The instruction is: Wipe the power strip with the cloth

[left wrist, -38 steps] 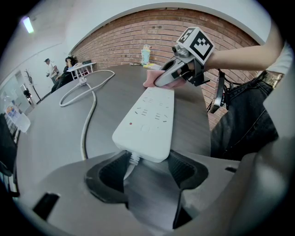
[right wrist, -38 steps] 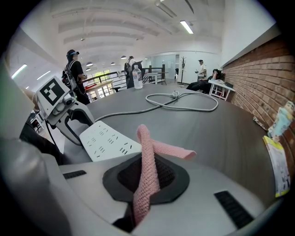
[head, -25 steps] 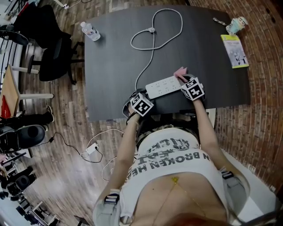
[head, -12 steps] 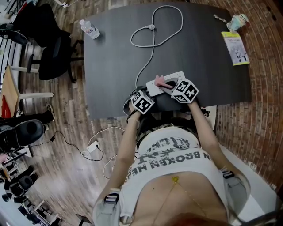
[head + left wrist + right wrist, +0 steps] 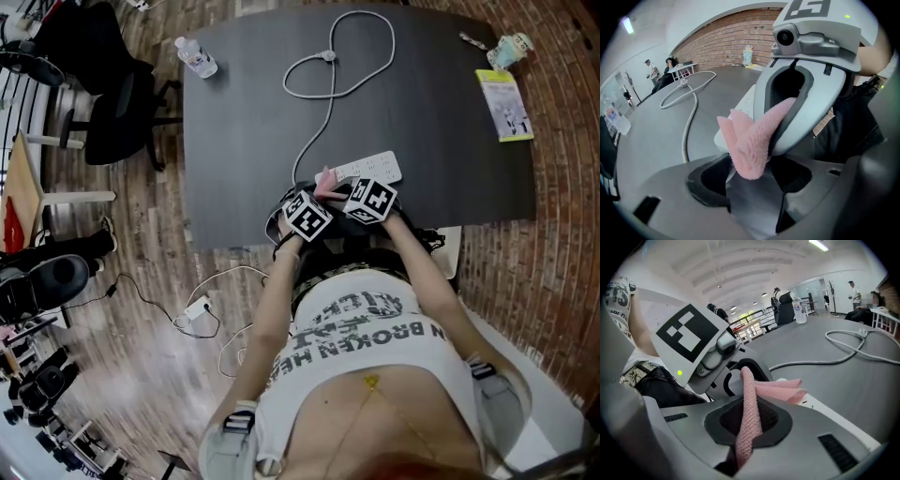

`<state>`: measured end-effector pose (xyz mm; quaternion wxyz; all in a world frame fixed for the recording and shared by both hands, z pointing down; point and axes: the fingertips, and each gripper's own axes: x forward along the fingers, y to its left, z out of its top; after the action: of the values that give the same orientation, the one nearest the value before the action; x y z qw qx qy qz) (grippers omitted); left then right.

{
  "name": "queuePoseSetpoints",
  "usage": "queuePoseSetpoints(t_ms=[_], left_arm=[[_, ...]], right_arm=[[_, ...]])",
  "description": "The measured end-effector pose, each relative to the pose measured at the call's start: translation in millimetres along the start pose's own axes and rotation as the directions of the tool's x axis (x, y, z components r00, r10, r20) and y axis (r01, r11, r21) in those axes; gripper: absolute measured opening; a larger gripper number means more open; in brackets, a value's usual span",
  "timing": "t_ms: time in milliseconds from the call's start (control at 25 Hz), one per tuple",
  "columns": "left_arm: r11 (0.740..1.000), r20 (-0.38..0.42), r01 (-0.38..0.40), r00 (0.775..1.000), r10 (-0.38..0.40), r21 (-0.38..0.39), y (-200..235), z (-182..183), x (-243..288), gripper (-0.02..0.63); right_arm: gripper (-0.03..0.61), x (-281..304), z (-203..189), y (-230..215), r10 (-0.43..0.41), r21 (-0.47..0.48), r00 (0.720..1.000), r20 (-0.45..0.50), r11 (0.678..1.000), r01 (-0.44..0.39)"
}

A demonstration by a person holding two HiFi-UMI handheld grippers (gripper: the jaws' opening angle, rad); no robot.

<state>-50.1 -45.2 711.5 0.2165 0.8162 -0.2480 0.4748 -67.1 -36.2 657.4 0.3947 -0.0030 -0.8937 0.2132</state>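
Clamps one strip (image 5: pixel 377 167) at frame center in the left gripper (image 5: pixel 752 190) and presses one pink cloth (image 5: pixel 780 391), pinched in the right gripper (image 5: pixel 747 427), onto it.

Head view: from head height, aimed steeply down, far enough off to take in the whole dark table (image 5: pixel 244 122) and the wooden floor (image 5: pixel 141 309) round it.

Left gripper view: low over the table top, riding on the left hand-held gripper (image 5: pixel 317 197), aimed along its jaws toward the brick wall (image 5: pixel 736 42), very near the pink cloth (image 5: pixel 747 140).

Right gripper view: riding on the right hand-held gripper (image 5: pixel 342 190), aimed the opposite way, toward the water bottle (image 5: pixel 799 310), equally near.

Shared by all three: cloth, power strip (image 5: pixel 375 167), white cable (image 5: pixel 323 103).
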Motion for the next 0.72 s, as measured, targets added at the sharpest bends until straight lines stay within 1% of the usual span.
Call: queuePoseSetpoints(t_ms=[120, 360, 520, 720], left_arm=[[1.0, 0.004, 0.003, 1.0, -0.003, 0.002, -1.7, 1.4, -1.2, 0.264], [1.0, 0.012, 0.014, 1.0, -0.014, 0.003, -3.5, 3.0, -3.5, 0.264], [1.0, 0.005, -0.001, 1.0, 0.001, 0.004, -0.4, 0.6, -0.9, 0.264], [1.0, 0.004, 0.0, 1.0, 0.0, 0.001, -0.5, 0.2, -0.4, 0.264]], right_arm=[[0.017, 5.0, -5.6, 1.8, 0.004, 0.007, 0.999, -0.034, 1.0, -0.003], [0.017, 7.0, -5.4, 0.2, -0.023, 0.033, 0.999, -0.04, 0.999, 0.025], [0.017, 7.3, -6.6, -0.7, -0.038, 0.042, 0.999, -0.038, 0.998, 0.04], [0.016, 7.3, -6.8, -1.0, -0.047, 0.035, 0.998, -0.047, 0.998, 0.049]])
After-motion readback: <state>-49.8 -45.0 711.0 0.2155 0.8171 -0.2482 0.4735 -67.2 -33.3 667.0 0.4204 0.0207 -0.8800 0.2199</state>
